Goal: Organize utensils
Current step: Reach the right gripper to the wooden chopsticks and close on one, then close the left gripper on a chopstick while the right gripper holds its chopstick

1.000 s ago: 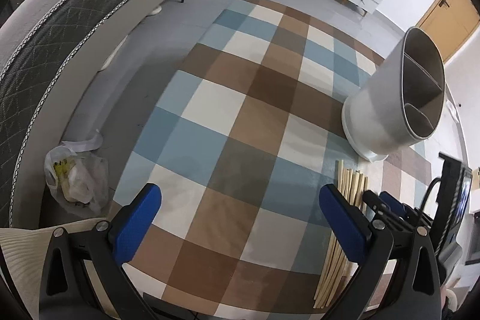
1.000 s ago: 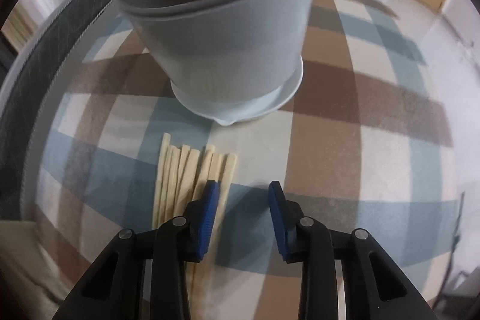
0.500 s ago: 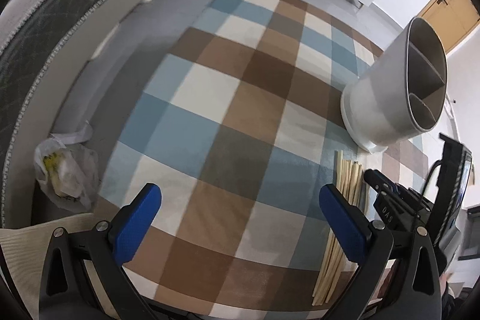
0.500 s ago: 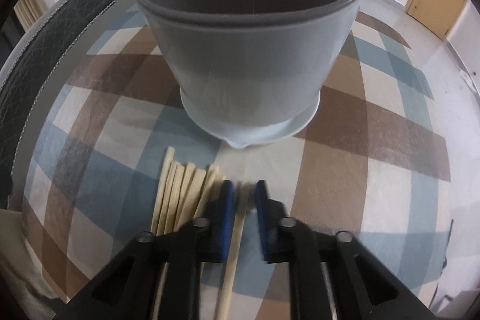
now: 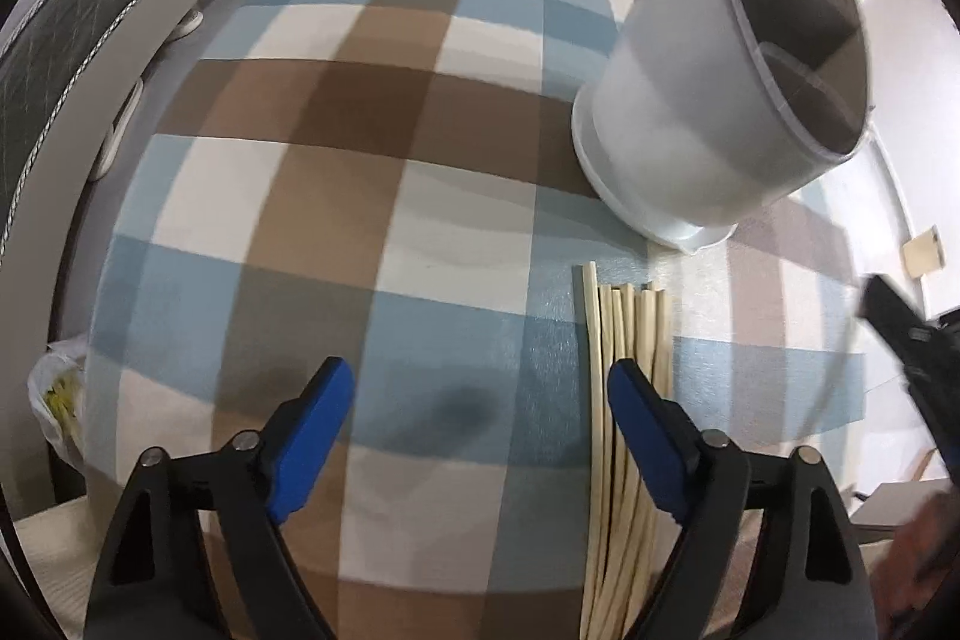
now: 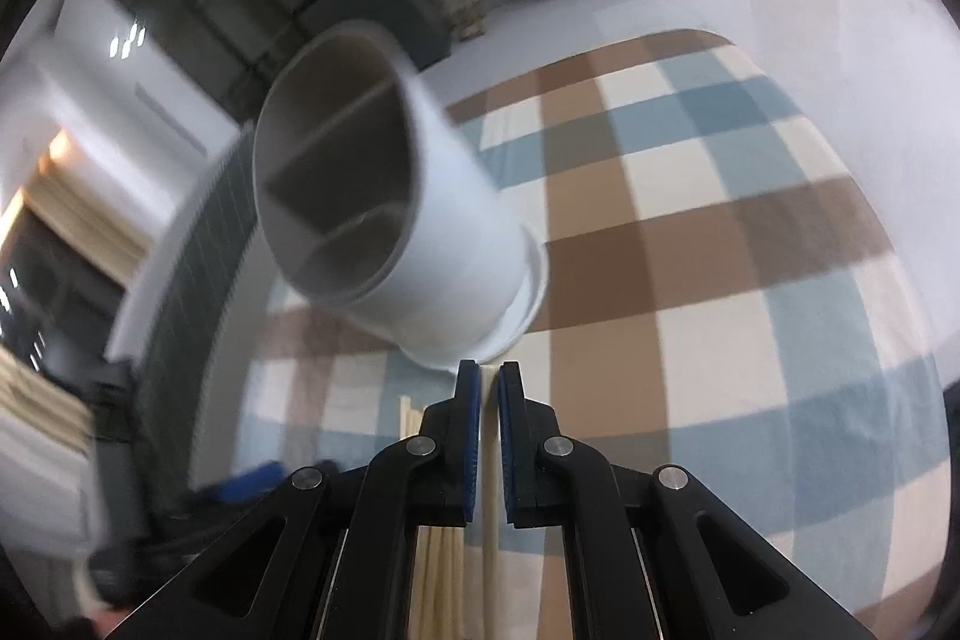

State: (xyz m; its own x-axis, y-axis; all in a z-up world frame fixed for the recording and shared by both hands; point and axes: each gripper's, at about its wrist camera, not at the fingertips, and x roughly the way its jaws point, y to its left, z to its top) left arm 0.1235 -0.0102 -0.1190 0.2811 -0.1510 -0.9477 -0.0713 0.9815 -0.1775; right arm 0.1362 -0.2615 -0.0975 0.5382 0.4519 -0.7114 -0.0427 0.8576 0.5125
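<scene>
The right claw is now pressed together on a single chopstick, which runs between its blue pads. One second ago the same claw stood spread over the bundle; half a second ago it was closing on one stick. The right wrist view has since tilted upward and is blurred, which suggests the stick is being raised from the surface, though the frames do not confirm that it is clear of the cloth.

The holder, a white cylinder with internal dividers, stands just beyond the claw tips. Its compartments appear empty in both views.

The remaining chopsticks lie in a bundle on the checked cloth, their far ends near the base of the holder.

The left claw is spread and grips nothing. Compared with one second ago its gap is narrower, and it now sits nearer the bundle, with its right pad beside the sticks.

Task status, as a judgement: one stick is secured, none is stored. Next requirement: orient the stick upright above a holder compartment before release.
</scene>
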